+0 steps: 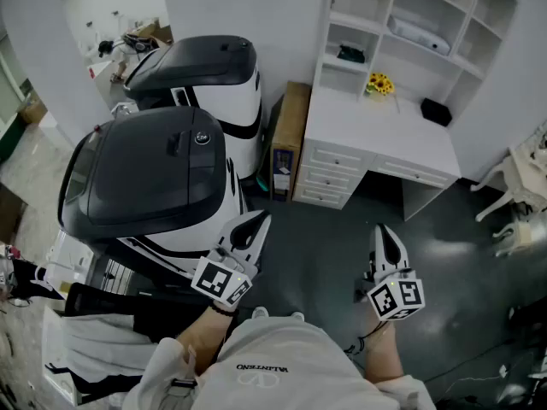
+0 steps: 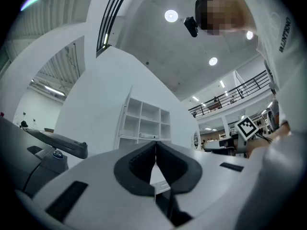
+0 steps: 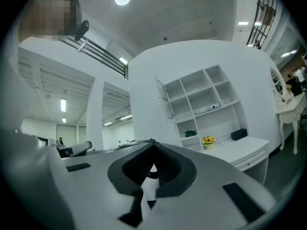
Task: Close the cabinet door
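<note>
A white shelf cabinet (image 1: 402,24) stands on a white desk (image 1: 385,139) against the far wall. In the right gripper view the cabinet (image 3: 204,102) has a narrow door (image 3: 163,97) swung open at its upper left compartment. The left gripper view shows the cabinet (image 2: 144,121) straight ahead and far off. My left gripper (image 1: 259,220) is shut and empty, held low over the dark floor beside a black-and-white machine. My right gripper (image 1: 382,231) is also shut with nothing in it, and points toward the desk from well short of it.
Two large black-and-white machines (image 1: 145,178) (image 1: 205,75) fill the left side. A cardboard box (image 1: 289,135) leans between them and the desk. Yellow flowers (image 1: 379,83) and a black box (image 1: 435,111) sit on the desk. A white chair (image 1: 521,186) stands at the right.
</note>
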`<state>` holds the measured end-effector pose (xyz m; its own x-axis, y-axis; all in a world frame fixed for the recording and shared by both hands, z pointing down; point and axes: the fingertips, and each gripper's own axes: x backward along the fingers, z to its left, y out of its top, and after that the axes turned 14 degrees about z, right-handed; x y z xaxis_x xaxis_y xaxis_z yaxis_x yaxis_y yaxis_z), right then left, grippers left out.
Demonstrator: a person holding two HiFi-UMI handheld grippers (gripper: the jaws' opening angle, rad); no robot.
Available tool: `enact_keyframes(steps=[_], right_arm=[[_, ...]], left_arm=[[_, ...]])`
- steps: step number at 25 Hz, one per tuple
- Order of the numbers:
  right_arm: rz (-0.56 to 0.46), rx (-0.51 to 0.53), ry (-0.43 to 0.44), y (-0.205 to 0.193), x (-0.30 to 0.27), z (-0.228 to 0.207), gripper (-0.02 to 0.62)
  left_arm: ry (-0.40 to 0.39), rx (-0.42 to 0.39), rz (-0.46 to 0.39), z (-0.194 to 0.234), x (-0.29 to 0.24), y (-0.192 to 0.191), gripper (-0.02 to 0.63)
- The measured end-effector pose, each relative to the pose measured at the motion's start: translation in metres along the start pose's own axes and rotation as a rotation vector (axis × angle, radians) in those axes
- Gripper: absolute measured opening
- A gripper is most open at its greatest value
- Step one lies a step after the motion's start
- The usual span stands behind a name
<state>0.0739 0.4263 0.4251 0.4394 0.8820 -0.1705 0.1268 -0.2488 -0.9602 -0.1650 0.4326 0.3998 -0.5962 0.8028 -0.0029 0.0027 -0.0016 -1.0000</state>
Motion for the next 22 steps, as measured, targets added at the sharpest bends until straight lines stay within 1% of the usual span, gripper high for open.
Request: enact_keyframes(steps=[7,12,15,17,22], right_arm=[[0.007,-0.014,0.023,-0.003,-0.005,0.010,0.009],[0.004,-0.023,0.013,-0.004,-0.013,0.015,0.009],[0.008,-0.024,0.009,-0.003,-0.019,0.020,0.009],[0.008,-0.023,0.009,-0.003,-0.024,0.024,0.009],[0.020,-0.016,0.002,-0.004,-0.038,0.039,0.009]], left_arm=[[-0.006,0.004,-0.005,0.004,0.004,0.001,0.005],[0.009,0.007,-0.017,0.019,0.008,0.004,0.005],[0.018,-0.011,-0.022,0.029,0.008,0.008,0.006],[0.011,-0.020,-0.027,0.033,0.009,0.010,0.021],[0.000,-0.010,-0.036,0.047,0.015,0.009,0.122]])
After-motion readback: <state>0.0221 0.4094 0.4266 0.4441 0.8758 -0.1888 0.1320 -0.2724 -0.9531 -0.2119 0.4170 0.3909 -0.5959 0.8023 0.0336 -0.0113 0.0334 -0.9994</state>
